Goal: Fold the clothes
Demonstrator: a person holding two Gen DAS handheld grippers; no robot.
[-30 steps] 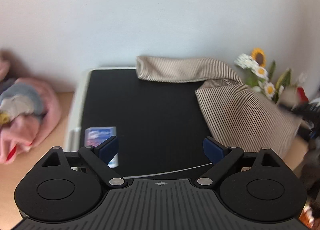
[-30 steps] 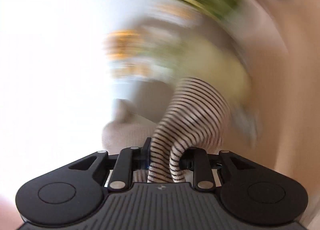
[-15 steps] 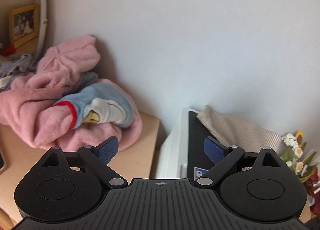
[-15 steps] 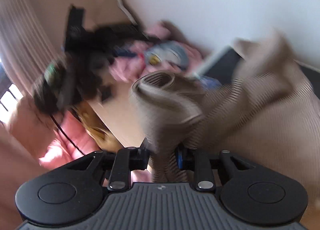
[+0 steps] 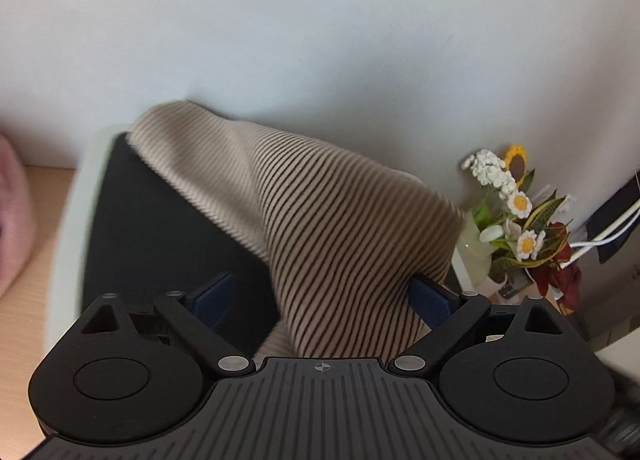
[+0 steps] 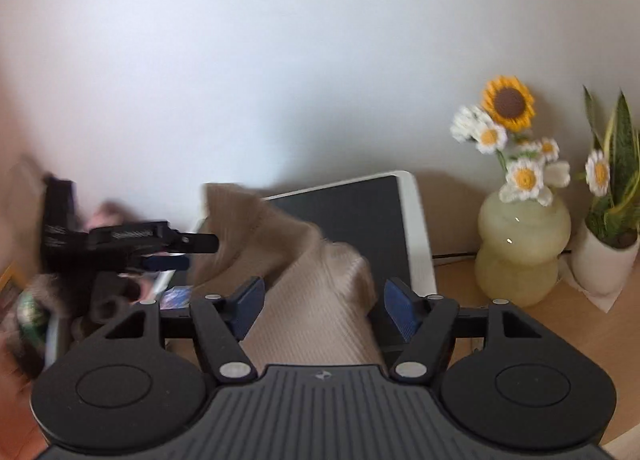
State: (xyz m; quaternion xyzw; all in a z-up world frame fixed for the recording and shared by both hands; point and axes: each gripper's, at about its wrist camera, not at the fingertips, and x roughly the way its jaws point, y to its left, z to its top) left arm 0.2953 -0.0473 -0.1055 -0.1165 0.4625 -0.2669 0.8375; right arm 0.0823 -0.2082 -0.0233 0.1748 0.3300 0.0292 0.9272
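A beige garment with thin dark stripes (image 5: 340,220) lies heaped on a black mat (image 5: 160,220) with a white rim (image 5: 68,228). My left gripper (image 5: 320,296) is open wide just above it. A fold of the cloth rises between its blue pads and brushes the right one. In the right wrist view the same garment (image 6: 312,268) runs between the fingers of my right gripper (image 6: 324,310). Its jaws are opening and the pads stand off the cloth. The left gripper (image 6: 192,250) shows blurred at the left, over the mat (image 6: 360,212).
A pale vase of crochet flowers (image 6: 520,248) and a potted plant (image 6: 608,260) stand on the wooden table (image 6: 520,332) right of the mat. Pink clothes (image 5: 12,212) lie at the left. White cables (image 5: 600,236) hang at the far right. A wall is close behind.
The right gripper, shut on the striped garment before, has spread its jaws off it. The left gripper swung toward the pink pile, then back over the mat with cloth between its fingers.
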